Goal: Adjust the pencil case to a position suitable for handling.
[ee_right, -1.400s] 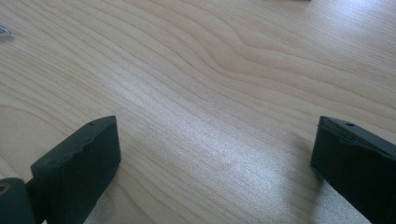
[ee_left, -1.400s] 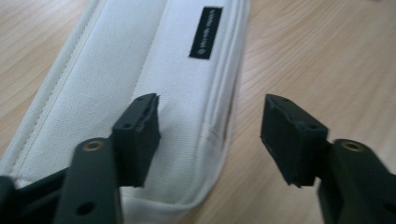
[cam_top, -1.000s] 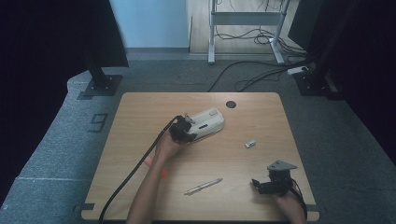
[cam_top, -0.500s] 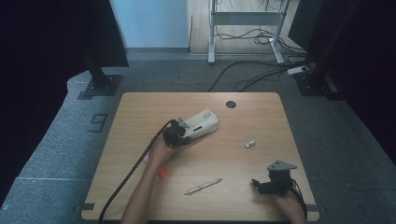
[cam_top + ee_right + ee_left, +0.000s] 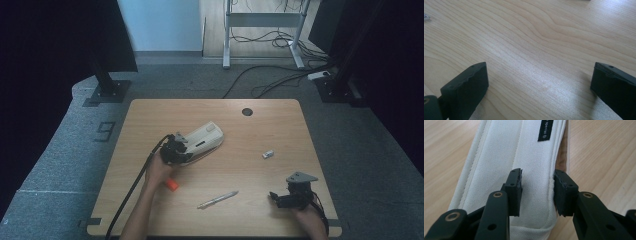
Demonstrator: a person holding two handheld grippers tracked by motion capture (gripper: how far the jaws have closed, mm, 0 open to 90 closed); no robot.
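Near the bench's middle, the left gripper is clamped on the white fabric pouch's near end, the right gripper idles wide apart by the front-right corner, so things look barely begun.

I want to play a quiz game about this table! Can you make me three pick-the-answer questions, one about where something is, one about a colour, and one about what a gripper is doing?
1. Where does the pen lie?
A. near the table's front edge, between the two grippers
B. on the floor
C. on top of the white case

2. What colour is the small thing by the left hand?
A. blue
B. orange
C. green

3. How are the right gripper's jaws?
A. shut on the pen
B. shut on the case
C. wide apart, holding nothing

Answers: 1 A, the high view shows it there. 2 B, the small thing is orange. 3 C, the right gripper has bare wood between its jaws.
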